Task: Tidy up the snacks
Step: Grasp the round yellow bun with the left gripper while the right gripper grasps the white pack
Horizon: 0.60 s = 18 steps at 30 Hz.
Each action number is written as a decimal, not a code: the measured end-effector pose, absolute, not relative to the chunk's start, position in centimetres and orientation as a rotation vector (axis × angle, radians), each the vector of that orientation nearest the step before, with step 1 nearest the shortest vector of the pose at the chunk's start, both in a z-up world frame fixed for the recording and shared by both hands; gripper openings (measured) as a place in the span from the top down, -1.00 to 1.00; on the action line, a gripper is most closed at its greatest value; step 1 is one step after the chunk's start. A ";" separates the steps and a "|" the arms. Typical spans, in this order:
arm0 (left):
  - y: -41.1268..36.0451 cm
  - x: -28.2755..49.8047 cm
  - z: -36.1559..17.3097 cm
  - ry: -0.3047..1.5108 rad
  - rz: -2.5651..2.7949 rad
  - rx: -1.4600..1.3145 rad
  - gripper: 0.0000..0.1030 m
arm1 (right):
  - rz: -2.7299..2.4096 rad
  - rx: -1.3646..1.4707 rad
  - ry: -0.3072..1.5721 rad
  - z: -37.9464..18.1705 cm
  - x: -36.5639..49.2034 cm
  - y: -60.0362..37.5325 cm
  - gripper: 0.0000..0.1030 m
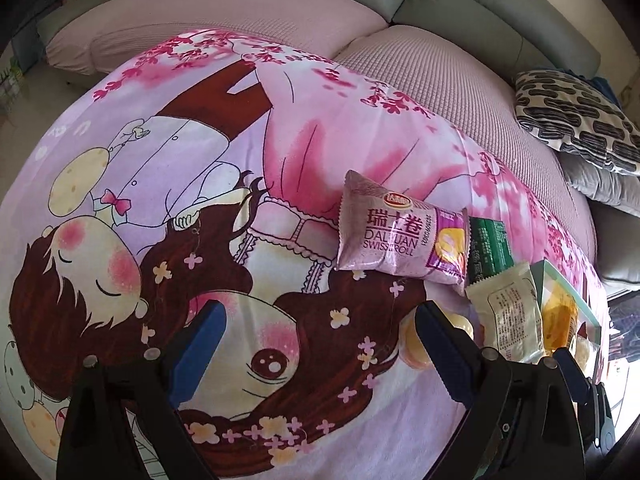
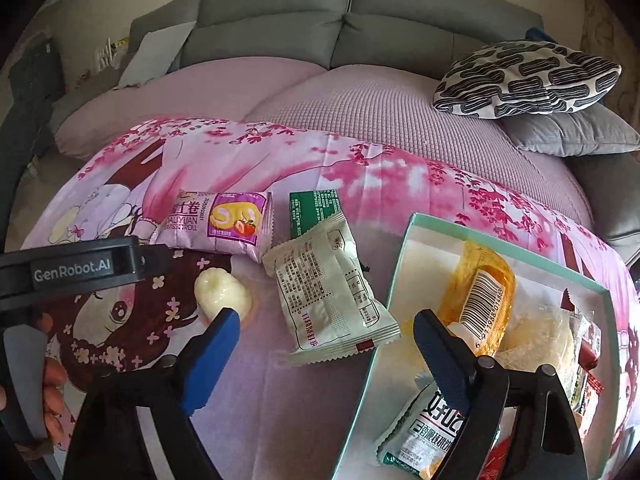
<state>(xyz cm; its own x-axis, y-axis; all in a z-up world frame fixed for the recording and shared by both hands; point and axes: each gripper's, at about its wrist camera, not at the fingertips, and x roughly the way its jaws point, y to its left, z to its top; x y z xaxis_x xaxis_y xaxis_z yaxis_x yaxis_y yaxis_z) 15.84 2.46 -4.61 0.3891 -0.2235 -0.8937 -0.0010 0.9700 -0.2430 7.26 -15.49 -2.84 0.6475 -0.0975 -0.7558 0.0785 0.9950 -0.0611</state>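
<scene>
— Black left tool (image 1: 320, 340), jaws apart and empty, hangs over the cartoon-print cloth (image 2: 280, 400)?
— Yes. Moving right: a pale jelly cup (image 2: 222, 294), the purple Swiss roll pack (image 2: 218, 224) behind it, then a green packet (image 2: 314, 210) partly under a white packet (image 2: 328, 300).
— And the right tool (image 2: 326, 334)?
— Released, nothing between its pads, at the teal-rimmed box (image 2: 404, 256) holding more snacks.

swiss roll (image 2: 218, 222) left of box (image 2: 404, 264), jelly (image 2: 222, 292) perhaps nearer
</scene>
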 end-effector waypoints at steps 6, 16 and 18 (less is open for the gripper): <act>2.6 16.2 -5.0 1.163 -0.171 -0.264 -0.86 | -0.083 -0.066 0.843 -2.8 8.2 -14.7 -0.70; 1.8 16.6 -5.5 1.196 -0.211 -0.266 -0.86 | -0.113 -0.110 0.859 -3.8 9.0 -14.7 -0.28; 1.4 16.5 -5.5 1.205 -0.227 -0.252 -0.86 | -0.117 -0.110 0.858 -3.8 8.9 -14.8 -0.23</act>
